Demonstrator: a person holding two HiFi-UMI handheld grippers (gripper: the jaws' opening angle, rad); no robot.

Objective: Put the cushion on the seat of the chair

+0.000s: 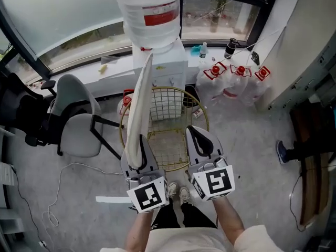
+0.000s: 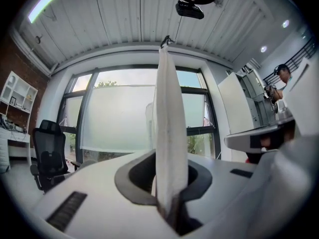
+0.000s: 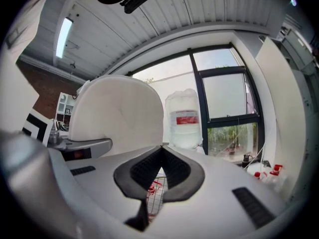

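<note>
A flat white cushion (image 1: 139,109) stands on edge, and my left gripper (image 1: 135,154) is shut on its lower edge. In the left gripper view the cushion (image 2: 169,128) rises as a narrow white slab from between the pads of that gripper (image 2: 168,193). Below and beyond it is the gold wire chair (image 1: 181,96), its mesh seat (image 1: 169,143) bare. My right gripper (image 1: 196,135) hangs over the seat's right side, shut with nothing in it. In the right gripper view its tips (image 3: 162,151) meet, and the cushion's broad face (image 3: 119,113) shows to the left.
A white water dispenser with a big bottle (image 1: 149,14) stands right behind the wire chair. A grey office chair (image 1: 79,125) and a black one (image 1: 21,109) stand to the left. Water jugs (image 1: 231,80) stand at the back right. A cable (image 1: 58,193) lies on the floor.
</note>
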